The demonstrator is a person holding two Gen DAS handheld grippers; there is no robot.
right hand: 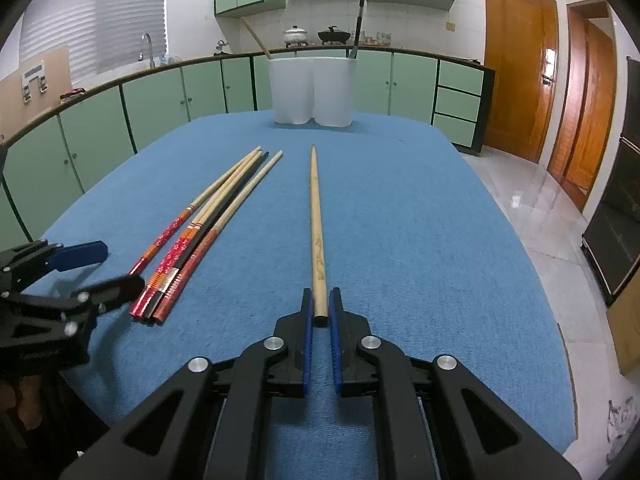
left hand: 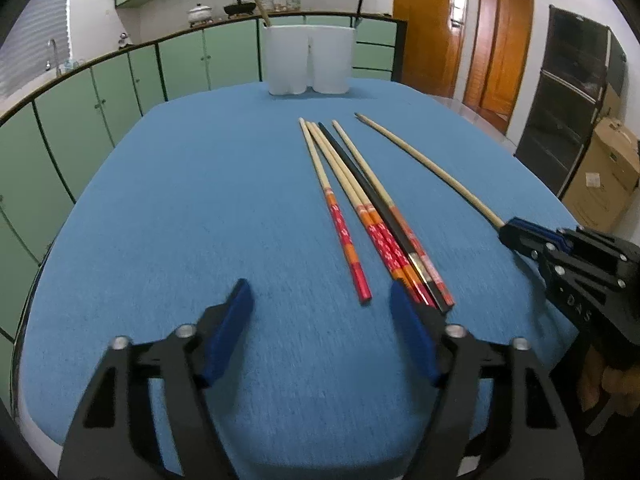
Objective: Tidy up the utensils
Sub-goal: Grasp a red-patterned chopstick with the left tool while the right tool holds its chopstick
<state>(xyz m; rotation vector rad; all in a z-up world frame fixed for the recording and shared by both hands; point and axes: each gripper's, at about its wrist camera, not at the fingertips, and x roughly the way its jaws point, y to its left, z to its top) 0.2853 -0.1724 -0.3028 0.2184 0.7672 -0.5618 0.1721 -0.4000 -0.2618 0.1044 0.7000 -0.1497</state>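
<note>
Blue cloth covers the desk. At its near edge the right tool is clamped on the butt of a plain wooden chopstick. The left tool gapes with nothing between its pads, its right finger just beside the bundled red-handled chopsticks.

Plain wooden chopstick lies apart from the red-handled chopstick bundle; white holder stands beyond.

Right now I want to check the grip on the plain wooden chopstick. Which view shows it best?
The right wrist view: the plain wooden chopstick runs straight out from the right gripper, its end pinched between the blue pads. The left wrist view shows it slanting across the cloth, its end hidden in that gripper.
</note>
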